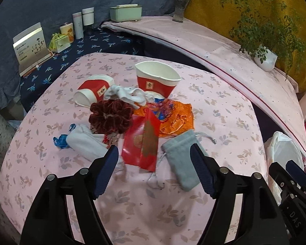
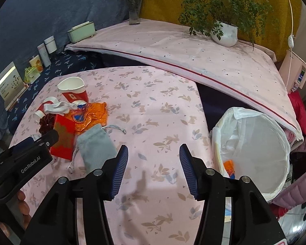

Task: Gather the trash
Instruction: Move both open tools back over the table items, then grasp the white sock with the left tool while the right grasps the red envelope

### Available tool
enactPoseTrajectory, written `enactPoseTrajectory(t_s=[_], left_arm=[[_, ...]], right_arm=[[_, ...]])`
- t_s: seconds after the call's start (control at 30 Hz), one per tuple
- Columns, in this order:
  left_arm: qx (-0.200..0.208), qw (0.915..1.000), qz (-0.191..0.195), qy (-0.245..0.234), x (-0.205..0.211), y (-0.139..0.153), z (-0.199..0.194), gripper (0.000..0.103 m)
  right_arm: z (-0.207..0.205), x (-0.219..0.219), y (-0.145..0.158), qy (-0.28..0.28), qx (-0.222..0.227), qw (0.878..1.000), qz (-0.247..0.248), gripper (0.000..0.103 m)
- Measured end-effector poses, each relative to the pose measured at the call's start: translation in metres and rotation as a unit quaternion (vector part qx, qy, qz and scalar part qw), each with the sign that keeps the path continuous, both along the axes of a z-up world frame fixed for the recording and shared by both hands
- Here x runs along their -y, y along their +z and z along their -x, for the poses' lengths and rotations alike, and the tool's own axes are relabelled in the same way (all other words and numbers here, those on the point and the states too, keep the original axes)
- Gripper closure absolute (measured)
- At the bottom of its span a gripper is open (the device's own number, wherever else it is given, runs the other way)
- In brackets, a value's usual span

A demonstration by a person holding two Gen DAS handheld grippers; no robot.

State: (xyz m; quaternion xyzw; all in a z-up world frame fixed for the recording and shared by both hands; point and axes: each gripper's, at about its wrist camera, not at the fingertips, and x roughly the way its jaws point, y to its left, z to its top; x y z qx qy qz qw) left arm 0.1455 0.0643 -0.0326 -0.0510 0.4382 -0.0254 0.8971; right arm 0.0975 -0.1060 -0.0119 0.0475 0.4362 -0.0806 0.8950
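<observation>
Trash collection barely under way: one orange wrapper [image 2: 228,165] lying in the lined bin [image 2: 261,189]; cups, red packet [image 1: 141,143], foil and pouches still littering the table [image 1: 224,110], both the left gripper [image 1: 155,171] and the right gripper [image 2: 153,169] hovering spread and empty.

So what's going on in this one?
A person with a gripper in each hand is clearing trash off a pink table. Both are open and hold nothing. The left gripper hovers over the pile: a red envelope, grey pouch, orange wrapper and two paper cups, one upright, one tipped over. The right gripper is above bare cloth beside the lined bin, which already holds an orange scrap.
</observation>
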Motion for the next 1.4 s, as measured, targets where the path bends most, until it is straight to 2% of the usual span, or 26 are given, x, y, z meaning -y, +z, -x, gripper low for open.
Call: enactPoseTrajectory(t_s=[0.17,0.3,0.47,0.67,1.0,1.13,1.23,1.33,1.4], left_arm=[[-0.017,0.9994,0.012,0.029,-0.036,-0.009,-0.001,0.024],[-0.032,0.9979,0.021,0.052,-0.064,-0.019,-0.002,0.024],[-0.055,0.9933,0.059,0.082,-0.098,-0.028,-0.006,0.024],[-0.069,0.9892,0.087,0.096,-0.118,-0.033,-0.014,0.024],[-0.107,0.9764,0.156,0.105,-0.133,-0.045,-0.033,0.026],[-0.119,0.9708,0.18,0.104,-0.135,-0.05,-0.04,0.036],[-0.125,0.9716,0.177,0.095,-0.13,-0.053,-0.043,0.045],[-0.129,0.9723,0.176,0.085,-0.127,-0.057,-0.044,0.06],[-0.127,0.9738,0.171,0.079,-0.125,-0.057,-0.043,0.064]], right_arm=[[-0.004,-0.026,-0.004,0.019,-0.004,1.0,-0.009,0.049],[-0.009,-0.05,-0.008,0.036,-0.007,0.999,-0.013,0.047],[-0.018,-0.074,-0.013,0.055,-0.014,0.998,-0.025,0.047],[-0.031,-0.104,-0.023,0.077,-0.024,0.996,-0.031,0.047],[-0.055,-0.132,-0.04,0.097,-0.043,0.993,-0.052,0.047],[-0.062,-0.141,-0.047,0.104,-0.05,0.992,-0.056,0.047],[-0.068,-0.145,-0.053,0.108,-0.056,0.991,-0.057,0.047],[-0.072,-0.147,-0.061,0.11,-0.065,0.99,-0.064,0.047],[-0.074,-0.146,-0.067,0.109,-0.07,0.989,-0.066,0.052]])
